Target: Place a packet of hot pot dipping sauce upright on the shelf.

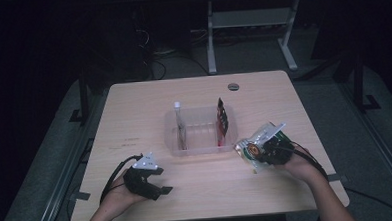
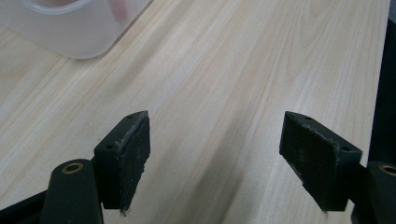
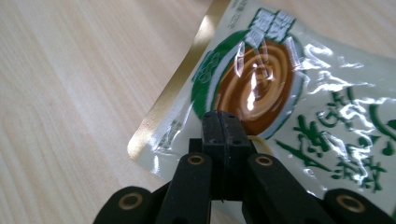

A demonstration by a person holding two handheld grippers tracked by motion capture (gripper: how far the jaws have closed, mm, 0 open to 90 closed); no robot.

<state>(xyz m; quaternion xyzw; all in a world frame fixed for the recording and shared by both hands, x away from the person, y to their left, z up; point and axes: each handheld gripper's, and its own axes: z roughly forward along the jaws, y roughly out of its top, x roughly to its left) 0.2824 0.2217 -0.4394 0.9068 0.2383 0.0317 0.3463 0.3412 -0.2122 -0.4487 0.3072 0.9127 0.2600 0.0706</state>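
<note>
Two hand-held grippers are working over the wooden surface [image 1: 134, 108]. The right hand-held gripper [image 3: 224, 122] is pinching a shiny snack packet [image 3: 299, 102] with green writing and a brown swirl on it. Its jaws are squeezed together on the packet's lower edge. The packet is sitting near the right edge of the surface, just beside the clear plastic bin [image 1: 171, 136] in the middle. A red packet [image 1: 222, 120] and a thin white-capped tube [image 1: 178, 122] are standing inside that bin, one at each end.

The left hand-held gripper [image 2: 215, 154] is resting low near the front edge of the surface, with its jaws wide apart and nothing between them.

It looks like the packet is going into the bin. To do this well, the right one should be keeping its pinch tight, lifting the packet over the bin's wall, and aiming for the free space between the tube and the red packet. The packet is slippery and floppy, so it could be sliding out.
</note>
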